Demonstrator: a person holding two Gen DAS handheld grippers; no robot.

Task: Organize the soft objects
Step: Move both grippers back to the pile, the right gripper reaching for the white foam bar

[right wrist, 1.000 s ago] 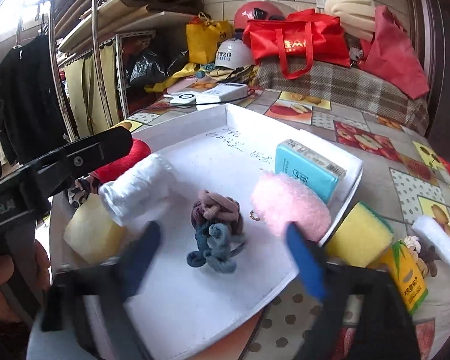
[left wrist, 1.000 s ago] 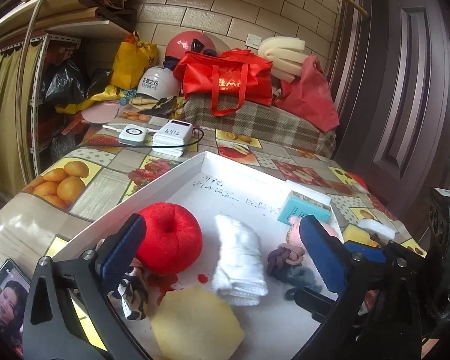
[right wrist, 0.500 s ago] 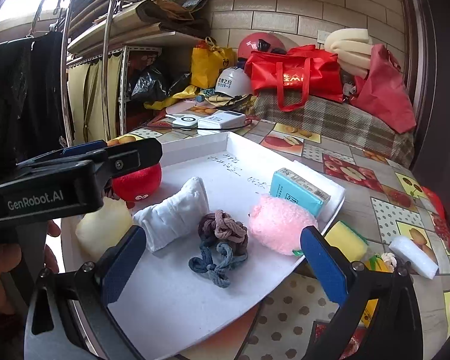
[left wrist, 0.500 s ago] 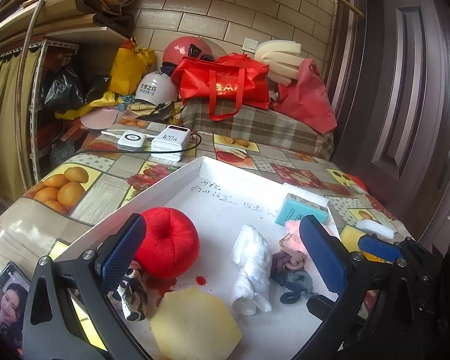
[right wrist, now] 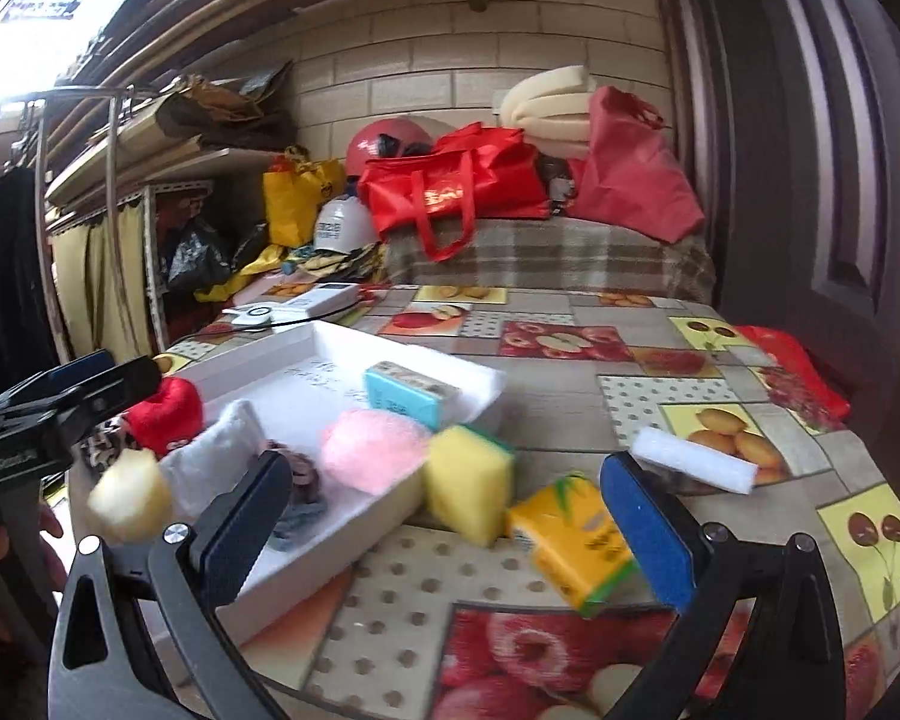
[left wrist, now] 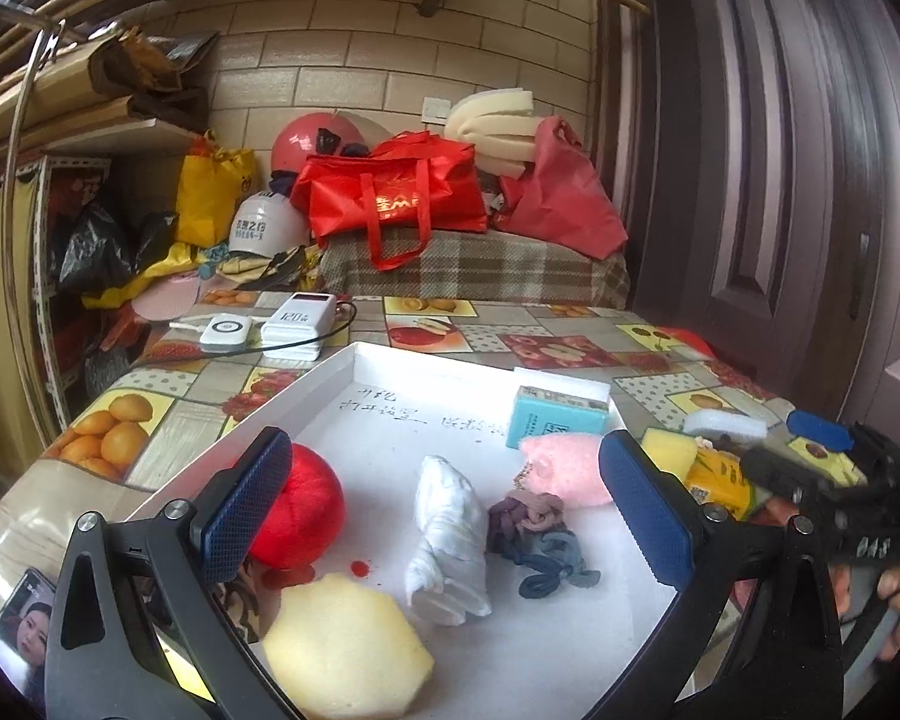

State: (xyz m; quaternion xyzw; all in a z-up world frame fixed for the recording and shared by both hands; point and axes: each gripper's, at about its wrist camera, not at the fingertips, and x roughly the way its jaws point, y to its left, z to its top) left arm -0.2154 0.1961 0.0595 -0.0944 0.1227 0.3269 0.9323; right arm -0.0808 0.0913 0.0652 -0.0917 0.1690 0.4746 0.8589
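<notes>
Just beside white tray (right wrist: 390, 516), yellow sponge (right wrist: 465, 483), green-backed

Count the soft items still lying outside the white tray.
3: a yellow sponge against the tray wall, a yellow tissue pack beside it, and a white foam block farther right. More may be hidden.

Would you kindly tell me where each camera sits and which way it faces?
Left wrist: on the left gripper, over the white tray; its open fingers and the right gripper show.
Right wrist: on the right gripper, facing the yellow sponge and tissue pack beside the tray; its open fingers show.
Shared: tray, pink puff, red bag.
</notes>
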